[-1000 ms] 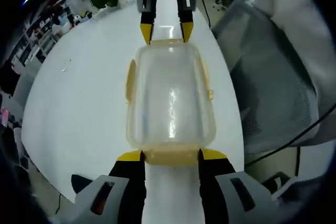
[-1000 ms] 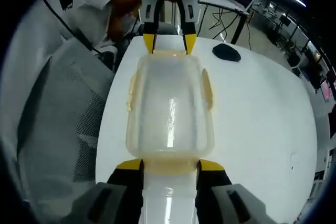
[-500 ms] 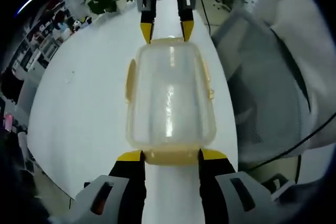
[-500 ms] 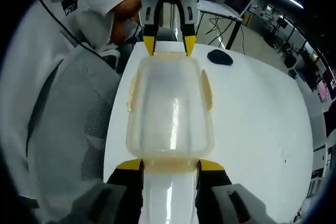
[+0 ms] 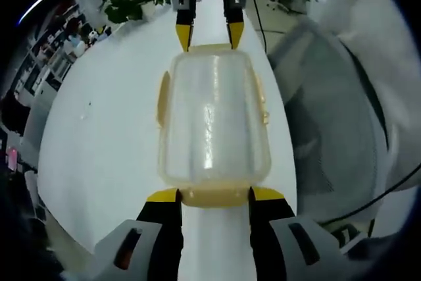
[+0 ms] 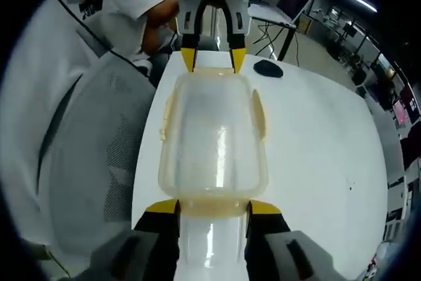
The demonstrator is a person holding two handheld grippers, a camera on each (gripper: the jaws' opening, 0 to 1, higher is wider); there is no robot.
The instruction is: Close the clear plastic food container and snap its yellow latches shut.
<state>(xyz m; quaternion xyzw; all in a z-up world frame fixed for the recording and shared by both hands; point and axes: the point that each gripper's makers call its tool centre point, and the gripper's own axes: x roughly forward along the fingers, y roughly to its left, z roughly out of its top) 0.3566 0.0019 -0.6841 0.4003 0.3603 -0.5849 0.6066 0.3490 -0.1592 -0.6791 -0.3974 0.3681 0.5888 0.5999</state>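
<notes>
Clear plastic food container (image 5: 214,120) held between the two tools above a white table (image 5: 105,129), lid closed. The cloudy walls blur the inside; no contents can be made out. In the left gripper view, the left tool (image 5: 213,195) rises from the bottom edge, its yellow-tipped jaws parted to either side of the near yellow latch (image 5: 214,197), which lies between the tips; whether the tips press the latch or merely flank it cannot be told. The right tool (image 5: 209,33) enters from the top of this view, its tips at the container's far end. Side latches (image 5: 162,99) lie flat against the long walls. A potted plant (image 5: 131,1) stands beyond the table; a grey mesh chair (image 5: 329,116) fills the right side, partly cut off by the rim.

In the right gripper view, the same arrangement is mirrored: the right tool (image 6: 213,206) brackets the near latch (image 6: 214,208) with jaws apart, the left tool (image 6: 213,59) at the far end of the container (image 6: 214,139). A dark mouse-like object (image 6: 268,68) rests on the table (image 6: 316,156); its form is too small to confirm. A person in a white shirt (image 6: 135,11) sits beyond, partly hidden.
</notes>
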